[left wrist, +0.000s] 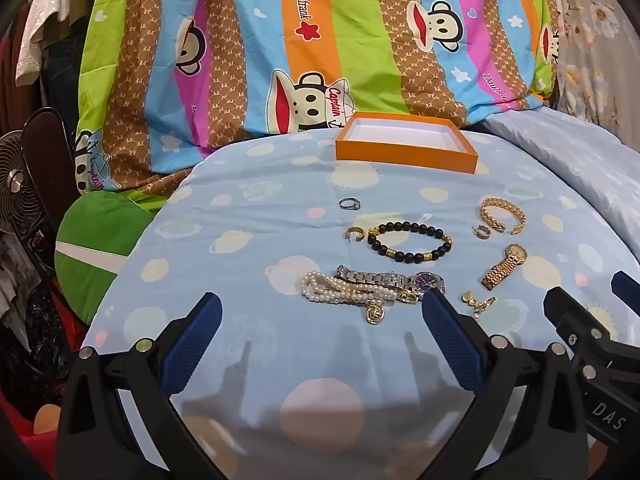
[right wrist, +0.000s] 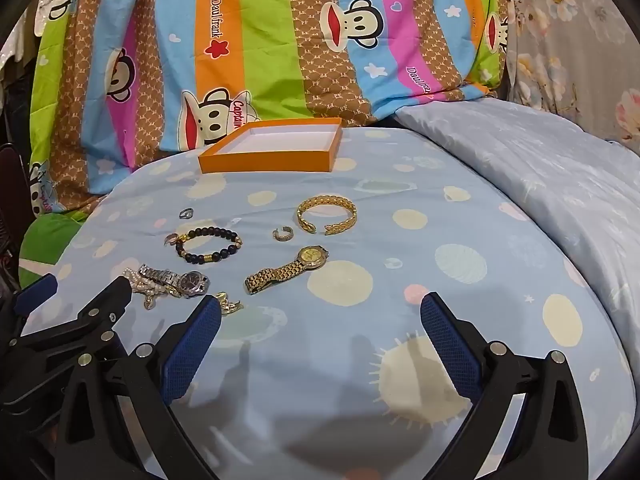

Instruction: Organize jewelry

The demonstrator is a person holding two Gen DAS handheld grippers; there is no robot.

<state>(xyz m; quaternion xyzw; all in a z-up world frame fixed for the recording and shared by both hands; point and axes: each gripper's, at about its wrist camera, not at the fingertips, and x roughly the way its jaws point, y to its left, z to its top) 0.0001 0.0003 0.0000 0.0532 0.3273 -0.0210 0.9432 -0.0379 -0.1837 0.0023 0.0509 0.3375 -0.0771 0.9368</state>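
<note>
An empty orange box (left wrist: pixel 406 148) (right wrist: pixel 272 148) with a white inside sits at the far edge of the blue bedspread. In front of it lie a gold bangle (left wrist: pixel 502 214) (right wrist: pixel 327 213), a black bead bracelet (left wrist: pixel 410 242) (right wrist: pixel 210 245), a gold watch (left wrist: pixel 503 266) (right wrist: pixel 288 269), a silver watch (left wrist: pixel 390 280) (right wrist: pixel 176 279), a pearl bracelet (left wrist: pixel 340 294), a silver ring (left wrist: pixel 350 204) (right wrist: pixel 186 213) and small gold pieces. My left gripper (left wrist: pixel 320 312) and right gripper (right wrist: pixel 320 312) are both open and empty, close in front of the jewelry.
A striped cartoon-monkey quilt (left wrist: pixel 320 40) is piled behind the box. A pale blue duvet (right wrist: pixel 540 168) lies at the right. A fan (left wrist: pixel 16 188) and clothes stand off the bed's left side.
</note>
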